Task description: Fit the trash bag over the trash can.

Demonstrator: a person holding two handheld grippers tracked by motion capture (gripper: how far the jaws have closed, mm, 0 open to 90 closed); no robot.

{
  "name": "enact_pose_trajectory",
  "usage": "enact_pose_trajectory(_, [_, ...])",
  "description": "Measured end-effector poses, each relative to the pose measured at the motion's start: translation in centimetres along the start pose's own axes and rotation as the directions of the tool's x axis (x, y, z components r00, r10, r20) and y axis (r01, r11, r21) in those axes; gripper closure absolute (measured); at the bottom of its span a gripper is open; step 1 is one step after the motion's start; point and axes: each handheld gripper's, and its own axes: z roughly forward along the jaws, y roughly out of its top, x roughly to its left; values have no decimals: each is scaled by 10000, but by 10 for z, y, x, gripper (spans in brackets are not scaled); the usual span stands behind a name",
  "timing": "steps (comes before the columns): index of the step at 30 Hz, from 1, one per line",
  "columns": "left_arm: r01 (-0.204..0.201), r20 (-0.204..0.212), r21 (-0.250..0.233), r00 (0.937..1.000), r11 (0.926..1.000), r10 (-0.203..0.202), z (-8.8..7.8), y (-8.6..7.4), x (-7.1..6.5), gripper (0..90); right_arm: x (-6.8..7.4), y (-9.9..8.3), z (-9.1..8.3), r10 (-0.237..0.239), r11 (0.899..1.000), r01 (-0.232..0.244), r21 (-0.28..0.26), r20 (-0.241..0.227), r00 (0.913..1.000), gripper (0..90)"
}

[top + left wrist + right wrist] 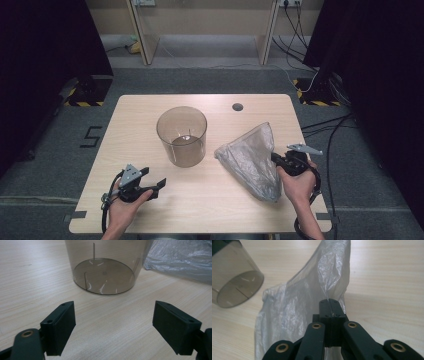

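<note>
A clear smoky plastic bin (pixel 181 135) stands upright at the middle of the wooden table (pixel 150 110). To its right a crumpled translucent plastic bag (pixel 252 159) lies partly lifted. My right gripper (pixel 276 159) is shut on the bag's edge; in the right gripper view the two jaws meet at the film (pixel 329 300) and the bag (pixel 297 302) hangs from them. My left gripper (pixel 159 187) rests open near the table's front left, its pads (pixel 60 325) wide apart with bare wood between them, pointing at the bin (pixel 105 267).
A small dark round hole (pixel 237 107) sits near the table's far edge. Beyond the table are table legs, cables (pixel 320 75) on grey floor and dark curtains at both sides.
</note>
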Motion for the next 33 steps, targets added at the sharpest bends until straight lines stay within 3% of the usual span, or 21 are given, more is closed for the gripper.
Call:
enact_pose_trajectory(7, [79, -15, -26, 10000, 10000, -79, 0, -1, 1, 180, 11, 18, -14, -114, 9953, 105, -960, -91, 9999, 900])
enact_pose_trajectory(21, [115, -21, -100, 9999, 9999, -115, 0, -1, 1, 184, 26, 53, -34, -254, 9756, 214, -2184, -153, 9996, 900])
enact_pose_trajectory(33, [94, 1, -115, 10000, 9999, -94, -1, 0, 1, 185, 35, 72, -37, -367, 9624, 296, -2699, -214, 9991, 900])
